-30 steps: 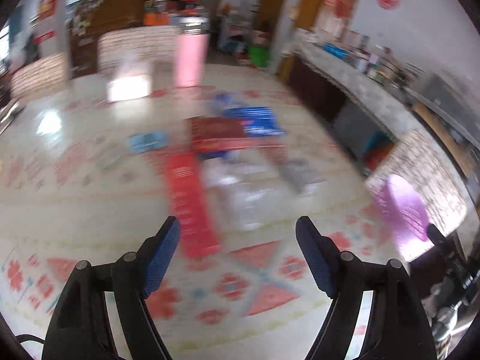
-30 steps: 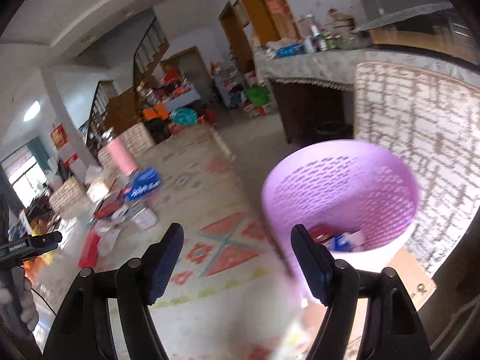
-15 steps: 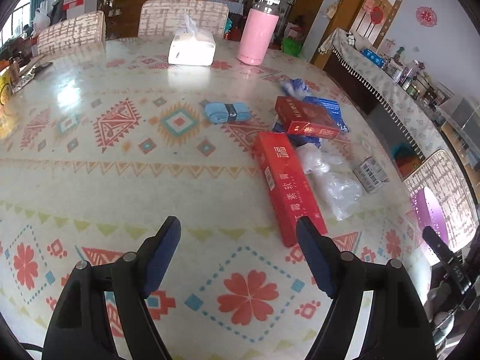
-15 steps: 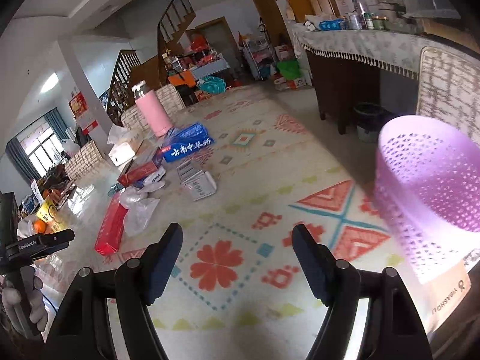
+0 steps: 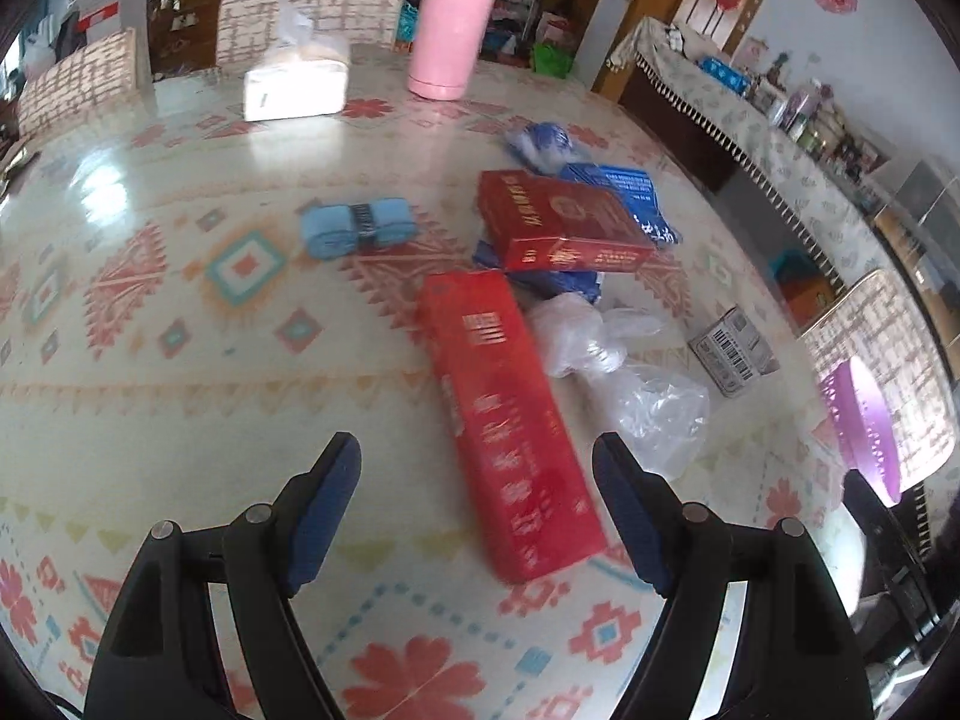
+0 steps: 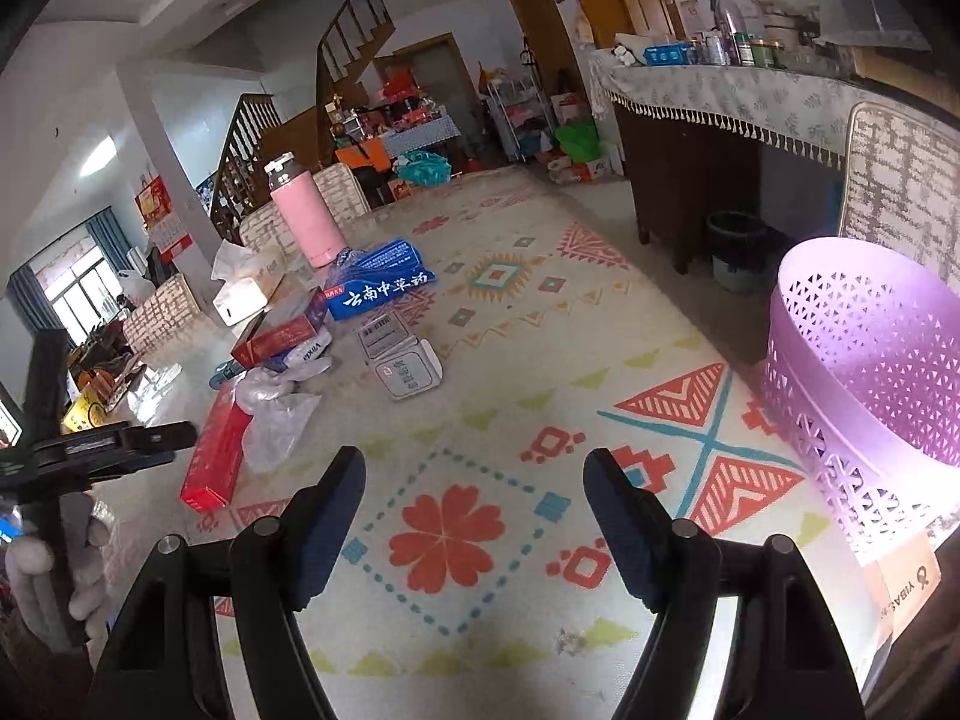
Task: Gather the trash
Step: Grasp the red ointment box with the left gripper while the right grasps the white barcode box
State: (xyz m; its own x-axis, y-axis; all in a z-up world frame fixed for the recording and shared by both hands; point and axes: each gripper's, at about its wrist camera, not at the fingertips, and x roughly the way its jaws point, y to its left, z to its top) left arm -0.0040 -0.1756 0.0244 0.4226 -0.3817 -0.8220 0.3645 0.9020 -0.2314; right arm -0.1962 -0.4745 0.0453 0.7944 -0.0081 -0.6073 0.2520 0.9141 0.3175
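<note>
Trash lies on the patterned table: a long red carton [image 5: 510,420], a second red box [image 5: 558,222], blue packets [image 5: 624,192], clear plastic bags [image 5: 636,384] and a small barcode box [image 5: 732,351]. My left gripper [image 5: 477,504] is open and empty, just short of the long red carton's near end. My right gripper [image 6: 474,516] is open and empty above the table, with the purple perforated basket [image 6: 864,384] to its right at the table edge. The right wrist view also shows the long red carton [image 6: 216,456], the bags [image 6: 276,414] and the left gripper [image 6: 120,438].
A pink flask [image 5: 453,36], a white tissue box [image 5: 294,87] and a light blue roll [image 5: 357,227] stand farther back. Woven-back chairs [image 5: 306,6] ring the table. A sideboard [image 6: 720,96] with bottles lies beyond the right edge.
My left gripper has moved forward and down toward the long red carton. My right gripper has swung left, away from the purple basket, which now sits at the right of its view.
</note>
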